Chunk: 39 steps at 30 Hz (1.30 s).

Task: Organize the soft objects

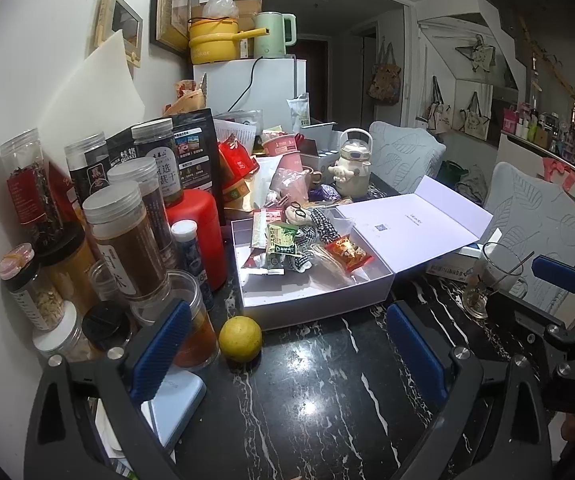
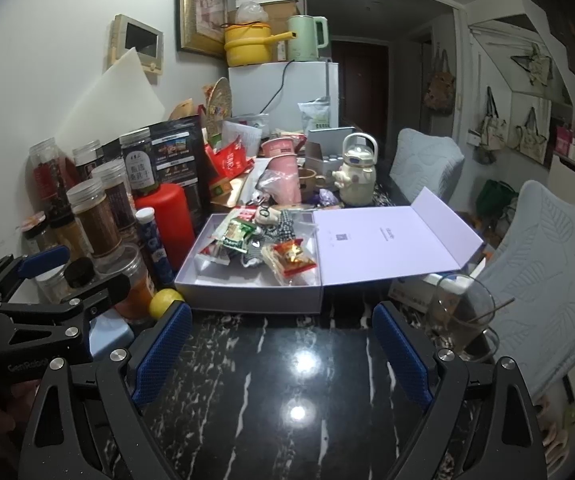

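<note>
The black marble tabletop with white veins (image 2: 271,380) carries everything, its near part bare and glossy under two lamp reflections. At its far end stands a white mini fridge (image 1: 247,88) topped by a yellow pot (image 1: 211,42) and a pale green electric kettle (image 1: 273,34). Nearer lies the open lavender cardboard gift box (image 2: 247,292), its lid (image 2: 391,240) folded flat to the right with a small printed code square and a line of writing too small to read. Inside the box sits the pile of soft things: a gingham-dressed soft doll with glasses (image 1: 307,224), a green-and-white snack packet (image 1: 283,240) and a red-and-orange snack packet (image 2: 293,258). Left of the box stands a red plastic canister (image 1: 195,228), then clear plastic jars with Chinese labels (image 1: 123,240), behind them a black pouch printed "QUAKER" (image 1: 121,154). A yellow lemon (image 1: 240,338) rests just beside the box's near left corner. A cream teapot-shaped flask (image 2: 357,176) stands beyond the box, and an empty clear drinking glass with a stirrer (image 2: 461,312) sits to the right. The left claw (image 1: 287,348) is spread wide over bare marble, nothing between its blue pads; the right claw (image 2: 281,350) is likewise spread wide and empty, short of the box
</note>
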Each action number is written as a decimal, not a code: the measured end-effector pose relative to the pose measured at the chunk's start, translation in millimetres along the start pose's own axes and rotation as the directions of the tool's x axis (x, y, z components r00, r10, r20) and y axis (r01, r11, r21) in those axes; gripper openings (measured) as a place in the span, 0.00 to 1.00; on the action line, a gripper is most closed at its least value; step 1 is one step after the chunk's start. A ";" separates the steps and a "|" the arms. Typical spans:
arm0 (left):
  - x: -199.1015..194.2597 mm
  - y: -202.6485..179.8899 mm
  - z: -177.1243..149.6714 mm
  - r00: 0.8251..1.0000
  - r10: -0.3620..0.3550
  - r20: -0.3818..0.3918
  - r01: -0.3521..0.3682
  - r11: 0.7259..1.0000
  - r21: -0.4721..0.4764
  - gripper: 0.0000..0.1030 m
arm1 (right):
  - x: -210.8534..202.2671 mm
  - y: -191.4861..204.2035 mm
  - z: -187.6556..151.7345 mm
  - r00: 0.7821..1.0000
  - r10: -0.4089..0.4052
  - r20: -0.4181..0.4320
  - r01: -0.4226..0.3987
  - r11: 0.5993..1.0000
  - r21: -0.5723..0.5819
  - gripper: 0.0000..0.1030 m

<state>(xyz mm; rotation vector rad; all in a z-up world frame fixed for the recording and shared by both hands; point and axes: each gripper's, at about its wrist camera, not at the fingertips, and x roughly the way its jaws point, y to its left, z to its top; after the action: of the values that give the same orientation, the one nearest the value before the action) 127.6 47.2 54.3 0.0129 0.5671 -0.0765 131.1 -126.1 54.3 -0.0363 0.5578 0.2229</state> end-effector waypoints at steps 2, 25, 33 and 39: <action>1.2 -0.6 -0.1 1.000 0.001 -0.003 -0.001 1.000 0.001 0.97 | 0.6 -0.5 -0.4 1.000 -0.001 -0.001 0.001 1.000 0.001 0.90; 5.8 -8.3 -2.6 1.000 0.011 -0.003 -0.011 1.000 0.027 0.97 | 4.8 -12.3 -7.9 0.999 -0.034 -0.023 0.034 0.999 0.001 0.90; 3.9 -11.0 -1.5 1.000 0.004 -0.003 -0.003 0.999 0.032 0.97 | 4.5 -14.8 -8.6 0.999 -0.035 -0.025 0.035 0.999 0.006 0.90; 5.6 -12.6 -2.2 1.000 0.001 -0.016 -0.001 1.000 0.031 0.97 | 4.9 -18.5 -10.2 0.999 -0.030 -0.032 0.031 0.999 0.012 0.90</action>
<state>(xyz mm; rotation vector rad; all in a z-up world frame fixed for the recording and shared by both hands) 130.2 34.3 49.6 0.0445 0.5823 -0.0844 133.9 -144.1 42.5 -0.0363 0.5904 0.1895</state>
